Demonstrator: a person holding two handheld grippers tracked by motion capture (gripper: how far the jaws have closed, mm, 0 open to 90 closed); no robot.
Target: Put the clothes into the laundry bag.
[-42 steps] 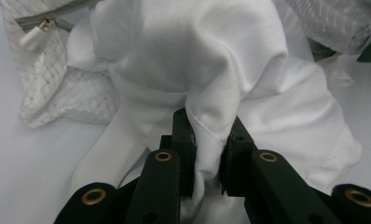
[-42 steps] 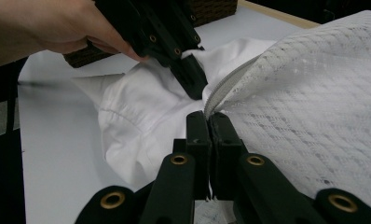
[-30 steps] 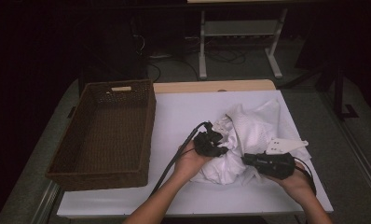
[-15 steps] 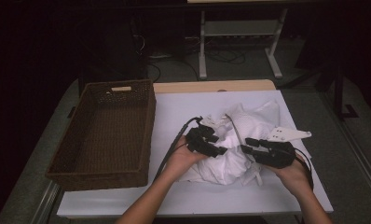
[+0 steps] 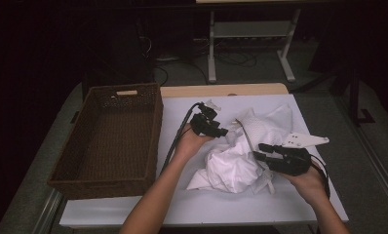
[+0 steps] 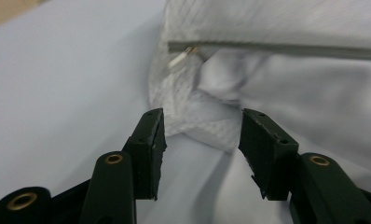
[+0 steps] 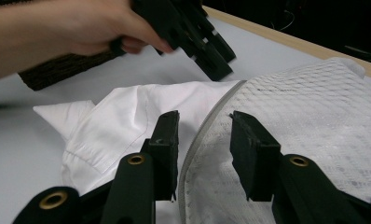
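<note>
A crumpled white shirt (image 5: 231, 165) lies mid-table with a white mesh bag (image 5: 265, 129) on its far right side. My left gripper (image 5: 222, 132) hovers at the pile's far left. Its jaws stand apart and have just been closing; the bag's corner (image 6: 207, 128) lies just ahead of their tips, under the zipper pull (image 6: 181, 57). My right gripper (image 5: 258, 152) is at the pile's right side. Its jaws (image 7: 202, 135) have just been opening and straddle the bag's grey zipper edge (image 7: 195, 140) without pressing it. The shirt (image 7: 127, 112) lies left of them, and the left gripper (image 7: 223, 63) hangs beyond.
A brown wicker basket (image 5: 109, 141) with nothing in it stands along the table's left side. The white table cover (image 5: 182, 204) is bare between basket and cloth and along the near edge. A wooden strip (image 5: 221, 90) borders the far edge.
The left hand has pulled back from the cloth, away from the person and a little left. Both grippers' jaws stand wider than a second ago. The right hand has barely shifted.
</note>
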